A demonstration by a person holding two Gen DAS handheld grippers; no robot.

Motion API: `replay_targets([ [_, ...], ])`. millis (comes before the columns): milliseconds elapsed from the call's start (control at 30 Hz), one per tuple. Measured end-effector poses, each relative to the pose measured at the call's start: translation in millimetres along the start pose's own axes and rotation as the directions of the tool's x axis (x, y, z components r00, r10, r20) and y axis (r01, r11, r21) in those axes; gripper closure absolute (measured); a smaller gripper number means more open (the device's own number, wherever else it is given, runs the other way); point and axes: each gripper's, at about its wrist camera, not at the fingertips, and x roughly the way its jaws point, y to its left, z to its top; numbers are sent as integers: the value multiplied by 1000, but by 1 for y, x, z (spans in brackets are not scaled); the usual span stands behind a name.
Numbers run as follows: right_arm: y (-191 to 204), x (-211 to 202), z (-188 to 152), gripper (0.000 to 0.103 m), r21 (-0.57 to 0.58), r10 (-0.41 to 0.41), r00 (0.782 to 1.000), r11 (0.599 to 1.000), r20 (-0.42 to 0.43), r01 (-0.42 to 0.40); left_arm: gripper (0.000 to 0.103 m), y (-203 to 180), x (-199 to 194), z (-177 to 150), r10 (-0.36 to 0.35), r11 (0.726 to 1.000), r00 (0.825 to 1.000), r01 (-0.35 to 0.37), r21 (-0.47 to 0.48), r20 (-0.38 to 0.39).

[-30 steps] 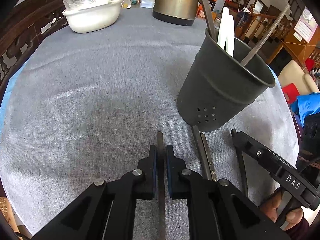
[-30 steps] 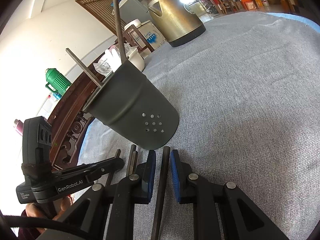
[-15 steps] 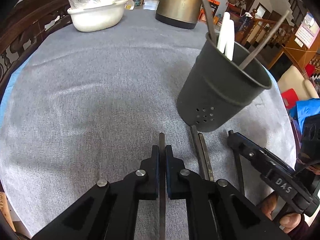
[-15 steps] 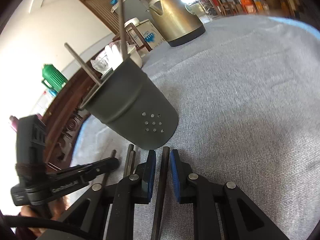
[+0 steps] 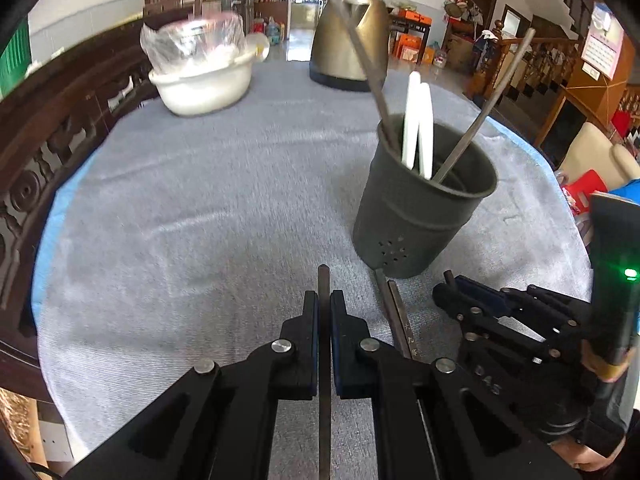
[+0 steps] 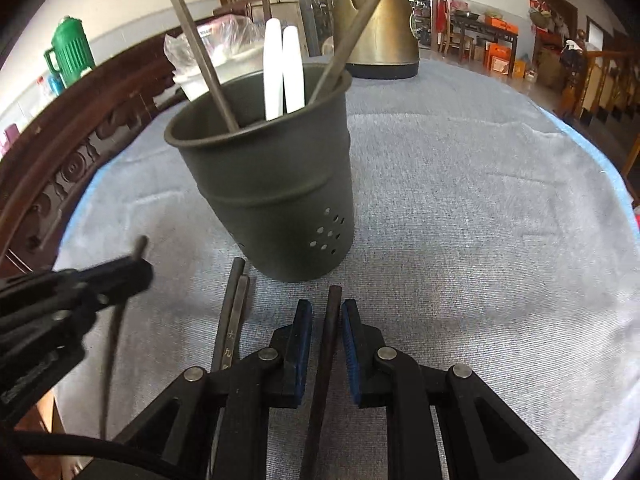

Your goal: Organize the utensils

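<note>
The left gripper points level across the table, clamped on 1 dark chopstick. 2 loose chopsticks lie between. The right gripper straddles another chopstick, pads not quite touching, before the utensil holder.

"DAS" on right gripper, characters on chopstick

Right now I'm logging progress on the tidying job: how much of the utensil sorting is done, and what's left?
Done: two dark chopsticks and two white ones stand in the dark cup. In hand: the left claw is closed on one dark chopstick; the right claw has another chopstick between its pads, apparently not fully clamped. Left: a pair lying on the cloth beside the cup.
</note>
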Motion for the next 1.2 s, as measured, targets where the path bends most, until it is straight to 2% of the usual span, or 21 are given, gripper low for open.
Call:
replay_targets([
  [133, 0, 0, 1, 87, -7, -8, 1000, 1000, -4, 8, 97, -9, -8, -1, 24, 999, 999, -25, 29, 34],
  [233, -2, 1, 4, 92, -19, -17, 1000, 1000, -4, 17, 97, -13, -14, -1, 38, 998, 998, -40, 41, 52],
  [433, -7, -1, 3, 94, -22, -23, 1000, 999, 8, 24, 97, -25, -20, -2, 54, 996, 996, -59, 61, 74],
  [767, -29, -31, 3, 95, 52, 54, 995, 997, 79, -59, 97, -27, -26, -6, 49, 997, 996, -54, 61, 76],
  [1033, -30, -29, -4, 95, 85, 115, 991, 989, 65, -120, 97, -24, -8, -10, 2, 998, 1000, -2, 56, 0],
  [1200, -33, -23, -7, 95, 93, 114, 993, 989, 40, -118, 97, -12, 5, -12, -38, 999, 998, 38, 6, -50],
])
